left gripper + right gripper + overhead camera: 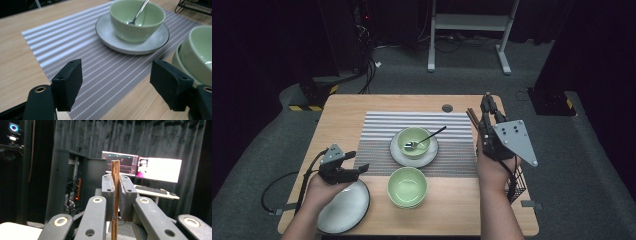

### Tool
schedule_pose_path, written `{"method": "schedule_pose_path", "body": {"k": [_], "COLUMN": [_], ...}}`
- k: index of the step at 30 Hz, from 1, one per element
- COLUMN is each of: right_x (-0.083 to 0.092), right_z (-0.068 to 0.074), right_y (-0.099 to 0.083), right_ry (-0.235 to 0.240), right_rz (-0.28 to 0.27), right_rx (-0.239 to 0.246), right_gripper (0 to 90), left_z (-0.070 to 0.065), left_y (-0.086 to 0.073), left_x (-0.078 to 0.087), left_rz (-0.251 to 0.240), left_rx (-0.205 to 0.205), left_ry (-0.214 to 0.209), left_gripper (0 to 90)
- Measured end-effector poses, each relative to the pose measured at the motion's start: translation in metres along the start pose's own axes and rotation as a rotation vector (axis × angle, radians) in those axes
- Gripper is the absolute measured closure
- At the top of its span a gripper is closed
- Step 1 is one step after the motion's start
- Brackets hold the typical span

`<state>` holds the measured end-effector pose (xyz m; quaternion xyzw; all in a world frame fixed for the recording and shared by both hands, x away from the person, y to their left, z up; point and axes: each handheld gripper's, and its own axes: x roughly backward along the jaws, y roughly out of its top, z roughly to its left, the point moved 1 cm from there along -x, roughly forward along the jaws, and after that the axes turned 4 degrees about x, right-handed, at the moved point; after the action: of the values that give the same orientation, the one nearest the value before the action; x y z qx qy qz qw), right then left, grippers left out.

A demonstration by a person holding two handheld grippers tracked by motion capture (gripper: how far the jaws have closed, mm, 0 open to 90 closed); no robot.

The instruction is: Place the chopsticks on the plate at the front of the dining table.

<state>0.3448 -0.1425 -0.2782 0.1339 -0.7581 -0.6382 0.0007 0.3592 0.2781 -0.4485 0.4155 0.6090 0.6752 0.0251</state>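
We log our left claw [357,162], black and two-jawed, held low in the left hand [323,186], jaws wide apart, nothing between them. Our right claw [486,102] is raised in the right hand [492,167], jaws pressed together, forearms entering from below.

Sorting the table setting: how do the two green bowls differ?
The far green bowl sits on a grey plate on the striped placemat and holds a spoon; the near green bowl sits off the placemat, without a spoon. Both are pale green and upright.
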Motion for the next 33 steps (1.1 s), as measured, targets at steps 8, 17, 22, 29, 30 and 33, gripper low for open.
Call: {"method": "schedule_pose_path", "body": {"k": [8, 17, 22, 29, 30, 33], "right_x": [-0.001, -0.002, -0.004, -0.008, -0.009, -0.010], "right_z": [0.016, 0.030, 0.042, 0.062, 0.065, 0.072], "right_y": [-0.005, -0.011, -0.013, -0.015, -0.016, -0.017], "right_ry": [0.065, 0.122, 0.149, 0.183, 0.191, 0.204], "right_rz": [-0.019, -0.021, -0.013, -0.011, -0.009, -0.008], "right_rx": [-0.027, -0.045, -0.043, -0.039, -0.044, -0.044], "right_gripper": [84.2, 84.1, 84.1, 84.1, 84.1, 84.1], "left_z": [-0.024, -0.049, -0.056, -0.057, -0.057, -0.057], "left_y": [0.015, 0.030, 0.029, 0.027, 0.027, 0.027], "left_x": [0.005, 0.009, 0.000, -0.013, -0.015, -0.020], "left_rz": [-0.005, -0.069, -0.073, -0.061, -0.065, -0.077], "left_rx": [-0.028, -0.041, -0.044, -0.063, -0.059, -0.059], "left_ry": [-0.010, -0.040, -0.064, -0.105, -0.114, -0.132], "left_gripper": [25.7, 25.5, 25.3, 25.6, 25.6, 25.6]}}
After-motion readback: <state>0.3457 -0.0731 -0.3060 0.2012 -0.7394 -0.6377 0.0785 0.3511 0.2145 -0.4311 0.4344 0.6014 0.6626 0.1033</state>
